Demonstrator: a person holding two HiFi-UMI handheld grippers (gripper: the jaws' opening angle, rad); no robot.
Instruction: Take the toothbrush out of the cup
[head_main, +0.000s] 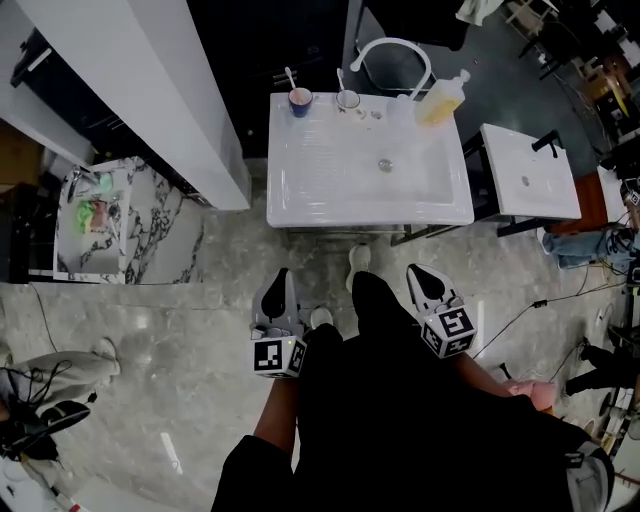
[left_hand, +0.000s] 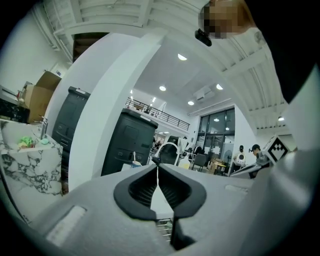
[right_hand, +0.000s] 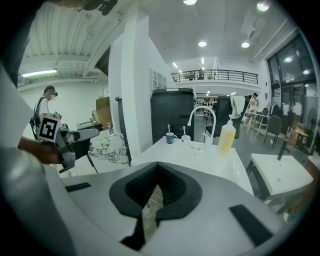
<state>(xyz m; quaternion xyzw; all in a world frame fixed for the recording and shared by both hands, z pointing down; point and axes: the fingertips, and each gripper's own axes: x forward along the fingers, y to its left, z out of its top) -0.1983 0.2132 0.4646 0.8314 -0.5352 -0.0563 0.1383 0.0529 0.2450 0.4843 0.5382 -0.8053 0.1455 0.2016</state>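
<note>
Both pairs of jaws are pressed together on nothing; the left gripper (left_hand: 158, 166) and right gripper (right_hand: 158, 165) hang over the grey marbled floor (head_main: 180, 330), well short of the white rectangular washbasin (head_main: 330, 195), where a white toothbrush (head_main: 290, 77) stands in the blue cup (head_main: 300, 102) on its back rim

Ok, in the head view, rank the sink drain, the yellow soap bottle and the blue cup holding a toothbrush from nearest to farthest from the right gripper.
1. The drain, in the middle of the sink, closest to the right gripper.
2. The yellow soap bottle, back right corner.
3. The blue cup, back left corner, toothbrush standing in it.
</note>
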